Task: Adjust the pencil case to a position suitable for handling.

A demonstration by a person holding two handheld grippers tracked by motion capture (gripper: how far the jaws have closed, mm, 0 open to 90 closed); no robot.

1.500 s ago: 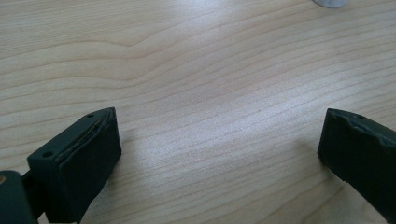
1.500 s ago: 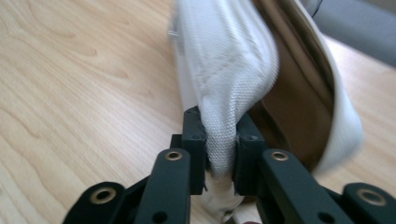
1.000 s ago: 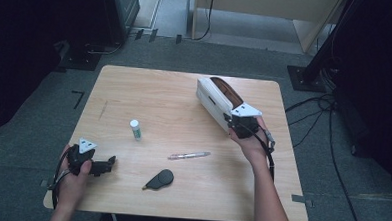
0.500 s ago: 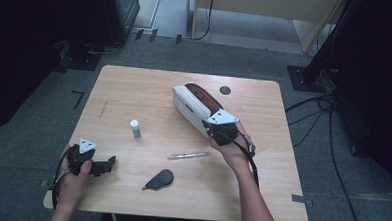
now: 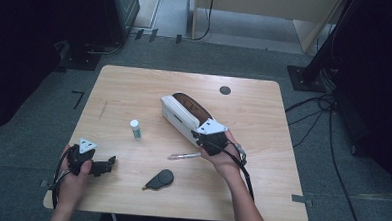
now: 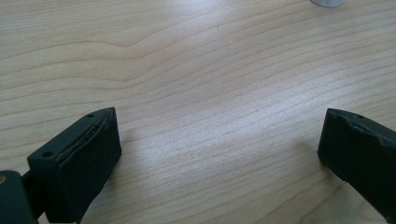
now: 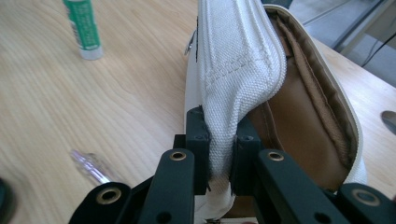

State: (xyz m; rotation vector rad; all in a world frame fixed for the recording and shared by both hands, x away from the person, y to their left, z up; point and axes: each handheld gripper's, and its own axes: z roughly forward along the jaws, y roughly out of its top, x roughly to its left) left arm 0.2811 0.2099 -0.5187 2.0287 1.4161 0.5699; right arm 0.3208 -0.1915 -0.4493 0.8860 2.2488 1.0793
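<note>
No legible text or labels anywhere

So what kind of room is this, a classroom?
More likely a lab or studio for recording. A lone wooden table stands on grey carpet, with black stands and cables around it, and the surroundings are dark.

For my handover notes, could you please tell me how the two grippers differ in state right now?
The right gripper is shut on the white pouch's wall; the left gripper is open and holds nothing. The right sits mid-table; the left is at the table's near-left corner. Both have black jaws.
</note>
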